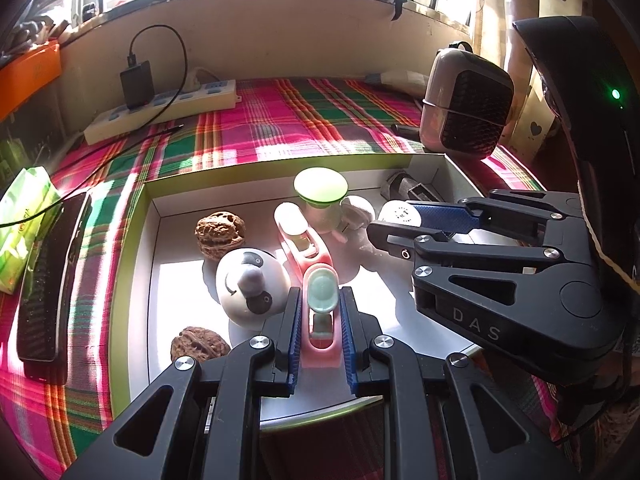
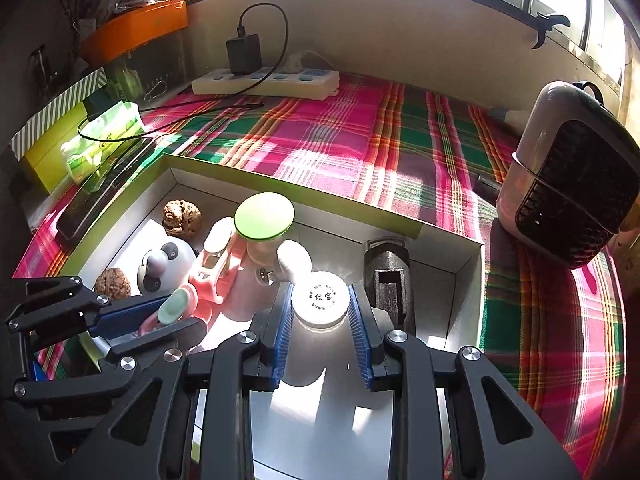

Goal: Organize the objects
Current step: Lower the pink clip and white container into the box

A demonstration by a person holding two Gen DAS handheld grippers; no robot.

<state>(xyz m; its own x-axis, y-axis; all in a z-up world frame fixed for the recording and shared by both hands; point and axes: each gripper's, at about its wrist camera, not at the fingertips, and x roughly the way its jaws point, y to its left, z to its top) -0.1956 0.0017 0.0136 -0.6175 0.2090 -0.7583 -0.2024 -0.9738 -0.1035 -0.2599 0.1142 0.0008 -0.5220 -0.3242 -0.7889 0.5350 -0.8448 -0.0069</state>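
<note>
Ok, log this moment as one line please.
left gripper: jaws around pink toy, inside box | right gripper: jaws around white round jar, same box | contact: unclear

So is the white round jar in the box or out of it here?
In the box. The white round jar sits on the box floor, inside its walls, between the right tool's blue pads.

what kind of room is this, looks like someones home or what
Most likely a lived-in home, at a table under a window. A plaid tablecloth covers the table, a power strip with a charger plugged in lies by the wall, and a small heater-like appliance stands beside the box of trinkets.
</note>
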